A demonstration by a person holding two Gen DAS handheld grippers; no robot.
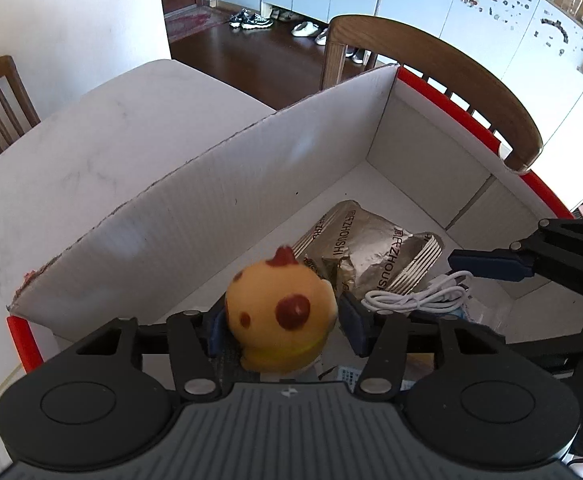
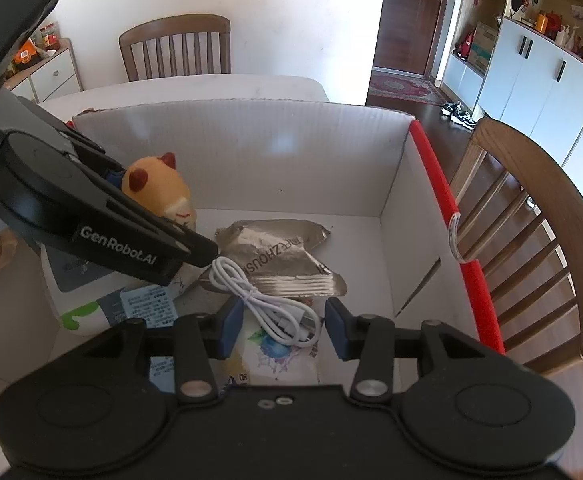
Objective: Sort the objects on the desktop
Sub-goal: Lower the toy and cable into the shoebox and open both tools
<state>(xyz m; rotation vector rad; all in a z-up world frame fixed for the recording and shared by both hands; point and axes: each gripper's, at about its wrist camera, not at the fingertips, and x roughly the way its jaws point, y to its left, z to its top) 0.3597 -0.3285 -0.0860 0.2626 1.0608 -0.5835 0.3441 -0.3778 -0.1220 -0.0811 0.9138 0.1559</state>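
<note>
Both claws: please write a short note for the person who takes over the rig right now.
Left claw: shut on the yellow toy, held above the inside of the white box.
Right claw: open, empty, over the white cable.
Already in the box: the silver snack bag, the cable, and some printed packets under it.
Left to do: release the toy into the box. No view shows what is outside the box, so check the table for other things.

Box [image 2: 251,160] on table [image 1: 71,152], chair [image 2: 531,240] just beside box's right wall. In box: snack packet [image 2: 279,256] mid-floor, cable [image 2: 267,304] on packet's near edge, toy [image 2: 159,188] left of packet, pouches [image 2: 147,304] near-left.
</note>
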